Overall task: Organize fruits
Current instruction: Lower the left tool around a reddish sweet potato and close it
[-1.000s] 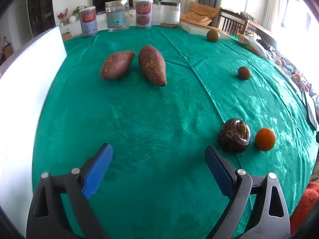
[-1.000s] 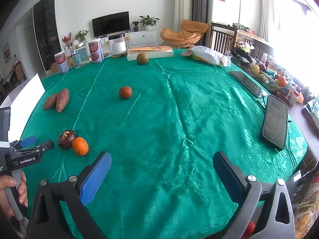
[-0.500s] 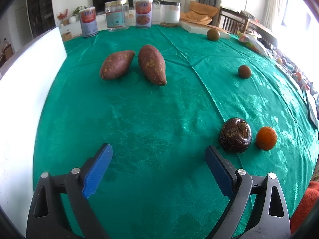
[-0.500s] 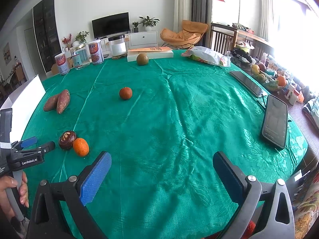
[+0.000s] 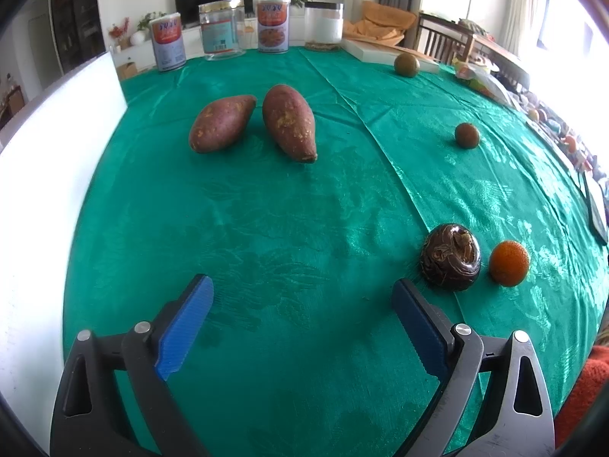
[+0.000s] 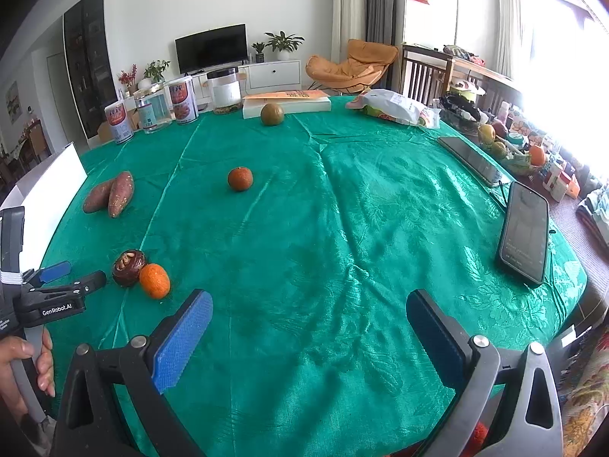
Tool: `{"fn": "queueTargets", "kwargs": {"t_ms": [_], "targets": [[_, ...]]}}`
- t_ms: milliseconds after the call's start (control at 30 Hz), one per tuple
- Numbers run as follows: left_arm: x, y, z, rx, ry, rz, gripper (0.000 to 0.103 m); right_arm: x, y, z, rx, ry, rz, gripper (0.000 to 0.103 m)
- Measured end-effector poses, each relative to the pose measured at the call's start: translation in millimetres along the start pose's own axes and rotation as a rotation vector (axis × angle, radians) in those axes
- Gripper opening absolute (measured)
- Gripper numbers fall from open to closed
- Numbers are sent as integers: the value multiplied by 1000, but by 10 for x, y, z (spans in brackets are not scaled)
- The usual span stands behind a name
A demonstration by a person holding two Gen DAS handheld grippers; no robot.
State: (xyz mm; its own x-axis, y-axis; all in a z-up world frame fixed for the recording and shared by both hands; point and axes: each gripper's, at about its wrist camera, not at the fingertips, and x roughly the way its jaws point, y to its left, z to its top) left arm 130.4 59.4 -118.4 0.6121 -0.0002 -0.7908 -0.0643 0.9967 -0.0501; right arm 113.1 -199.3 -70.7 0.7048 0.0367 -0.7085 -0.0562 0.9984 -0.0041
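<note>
Both your left gripper [image 5: 300, 320] and right gripper [image 6: 310, 329] stand with jaws spread wide and empty above the green-clothed worktop [image 5: 289, 213]. The nearest fruit, a small round orange mandarin [image 5: 509, 263], lies just right of the left jaws, beside a dark brown wrinkled fruit [image 5: 450, 257]. Judged light, soft-skinned and prone to roll on the glossy cloth: take it across its widest girth, with gentle pressure.

Daylight floods in from the right and blows out the window [image 6: 563, 76] side to white glare. The tablecloth [image 5: 304, 228] shines softly; strong fisheye bending and dark corners frame both views.
</note>
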Motion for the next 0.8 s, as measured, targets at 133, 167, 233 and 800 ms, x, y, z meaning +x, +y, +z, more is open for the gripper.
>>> {"fn": "queueTargets", "kwargs": {"t_ms": [133,167,233,800], "targets": [[-6,9,2,-7,-3,-9,96,3,3,-3,-2,0,-1,101],[-12,19,2,-11,-6,-13,96,3,2,-5,-2,1,-1,101],[-41,56,27,-37,-8,-18,96,5,0,-9,-2,0,0,101],[884,29,1328,-96,215,25,62,-16,27,-21,-20,-13,4,101]]}}
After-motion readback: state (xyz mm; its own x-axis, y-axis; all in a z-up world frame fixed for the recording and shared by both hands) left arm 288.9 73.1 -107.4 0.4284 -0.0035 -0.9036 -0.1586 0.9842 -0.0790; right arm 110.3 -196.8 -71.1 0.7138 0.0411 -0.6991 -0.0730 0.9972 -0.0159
